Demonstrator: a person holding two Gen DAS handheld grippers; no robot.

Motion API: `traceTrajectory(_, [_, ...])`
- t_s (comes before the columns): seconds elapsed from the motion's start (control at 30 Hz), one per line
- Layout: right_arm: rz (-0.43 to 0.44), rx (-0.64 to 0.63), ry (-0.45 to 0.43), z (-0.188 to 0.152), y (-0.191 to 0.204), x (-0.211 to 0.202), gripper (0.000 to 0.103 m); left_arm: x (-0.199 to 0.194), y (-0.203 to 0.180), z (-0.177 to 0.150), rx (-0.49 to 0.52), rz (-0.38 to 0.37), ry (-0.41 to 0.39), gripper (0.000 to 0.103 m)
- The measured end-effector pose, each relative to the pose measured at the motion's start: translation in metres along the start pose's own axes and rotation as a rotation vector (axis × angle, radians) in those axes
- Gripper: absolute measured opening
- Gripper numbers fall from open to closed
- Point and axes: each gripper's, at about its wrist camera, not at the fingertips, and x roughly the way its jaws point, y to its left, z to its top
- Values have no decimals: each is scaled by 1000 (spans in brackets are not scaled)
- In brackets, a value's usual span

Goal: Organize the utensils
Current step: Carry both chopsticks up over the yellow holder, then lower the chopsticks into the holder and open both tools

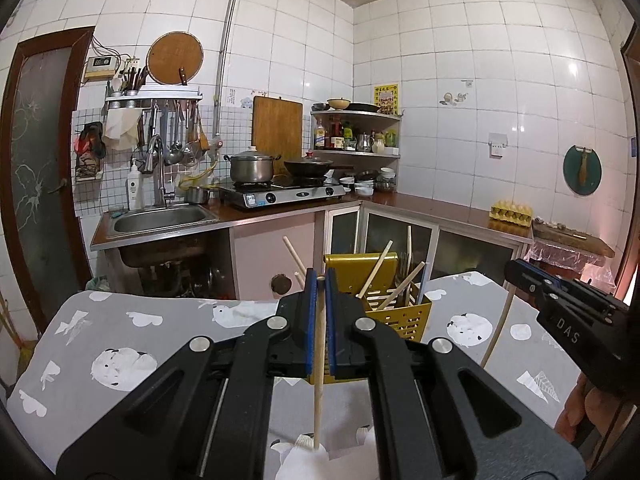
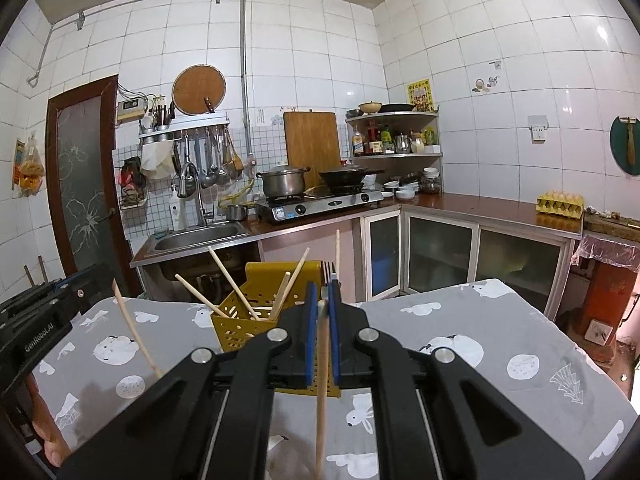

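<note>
The lower end of each held chopstick is cut off or hidden: the left chopstick [image 1: 319, 364] drops behind white cloth at the bottom of the left wrist view, and the right chopstick [image 2: 322, 392] runs out of the bottom edge of the right wrist view. The base of the caddy [image 2: 236, 322] is hidden behind the gripper bodies in both views, so how it sits on the table [image 2: 480, 320] cannot be made out. What lies on the table directly under the grippers is also covered.

The yellow slotted caddy stands on the grey patterned table, toward its far edge. Several wooden chopsticks lean in it at different angles, tips up, and a fork [image 2: 328, 270] stands at its right side; other metal pieces inside are too small to tell.

The left gripper [image 1: 320, 280] points slightly downward toward the caddy, its blue pads pressed together on the left chopstick, which hangs nearly upright. The right gripper [image 2: 323, 294] points the same way, clamped on the right chopstick, also near vertical. Each gripper appears at the edge of the other's view, side by side above the table.
</note>
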Motion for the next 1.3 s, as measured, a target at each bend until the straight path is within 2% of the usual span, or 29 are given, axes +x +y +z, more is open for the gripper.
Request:
traceTrajectory(0.47, [-4, -3, -16, 4, 1, 9, 6, 0, 2, 9, -6, -15, -17, 3])
traceTrajectory(0.6, [-4, 11, -34, 15, -2, 11, 6, 0, 2, 17, -5, -22, -25, 3])
traceTrajectory(0.87, [-18, 16, -139, 79, -9, 9, 6, 5, -4, 79, 9, -31, -113, 3])
traceTrajectory(1.07, [-11, 53, -172, 122, -18, 25, 6, 24, -12, 126, 27, -19, -178, 3])
traceTrajectory(1.3, [12, 44, -193, 141, -12, 56, 6, 58, -14, 146, -13, -34, -188, 3])
